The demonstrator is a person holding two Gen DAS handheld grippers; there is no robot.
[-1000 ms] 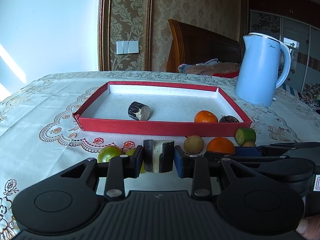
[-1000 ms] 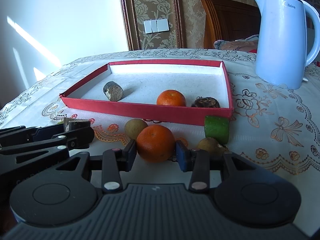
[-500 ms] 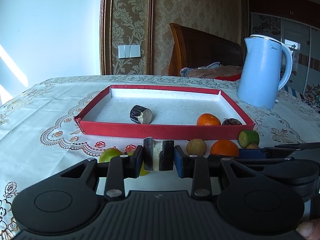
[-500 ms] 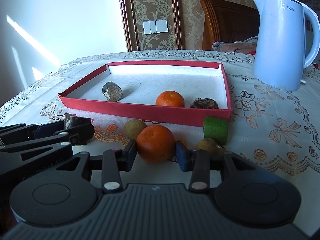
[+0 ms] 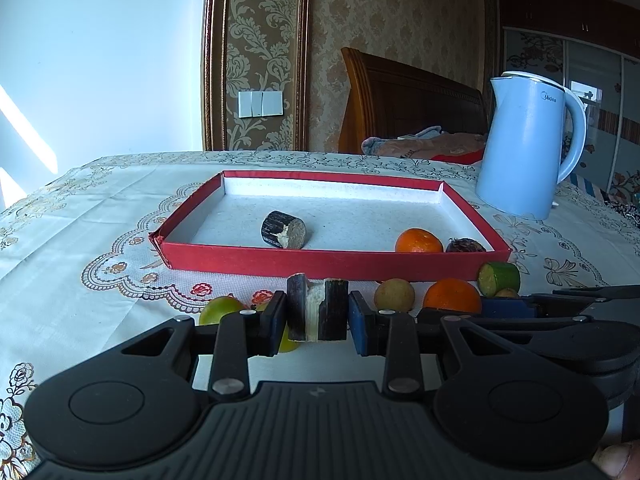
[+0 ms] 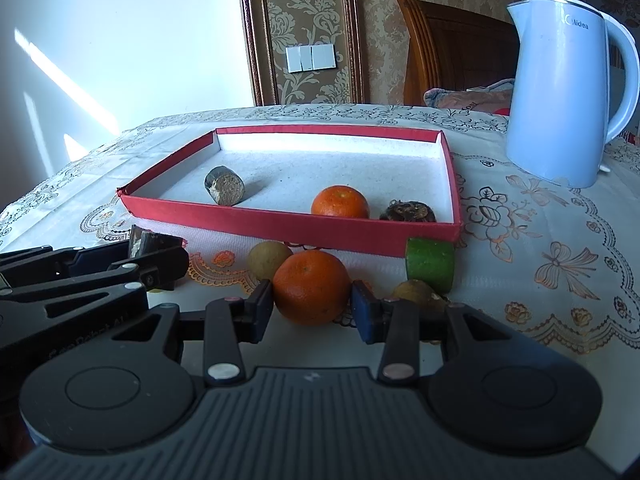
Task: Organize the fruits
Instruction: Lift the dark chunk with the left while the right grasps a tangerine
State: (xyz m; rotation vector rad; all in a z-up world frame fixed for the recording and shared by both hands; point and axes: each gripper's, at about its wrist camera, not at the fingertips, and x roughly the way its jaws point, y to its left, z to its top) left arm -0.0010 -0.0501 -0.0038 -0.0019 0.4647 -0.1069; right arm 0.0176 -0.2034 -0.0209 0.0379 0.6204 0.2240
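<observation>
My left gripper point(image 5: 318, 316) is shut on a dark sugarcane piece point(image 5: 318, 306), held just before the red tray point(image 5: 332, 262). My right gripper point(image 6: 312, 306) is shut on an orange point(image 6: 311, 286), also in front of the tray point(image 6: 288, 228). The tray holds another sugarcane piece point(image 5: 285, 230), an orange point(image 5: 419, 241) and a dark wrinkled fruit point(image 5: 466, 245). On the cloth in front lie a brown round fruit point(image 6: 269, 259), a green cane piece point(image 6: 431, 264), another brown fruit point(image 6: 416, 292) and green limes point(image 5: 218, 309).
A light blue kettle point(image 6: 560, 92) stands on the table to the right behind the tray. The patterned tablecloth point(image 5: 80, 216) covers the table. A wooden headboard point(image 5: 400, 96) and wall lie beyond.
Both grippers have lifted slightly with their fruit held; the tray and the table fruits appear a little lower and farther.
</observation>
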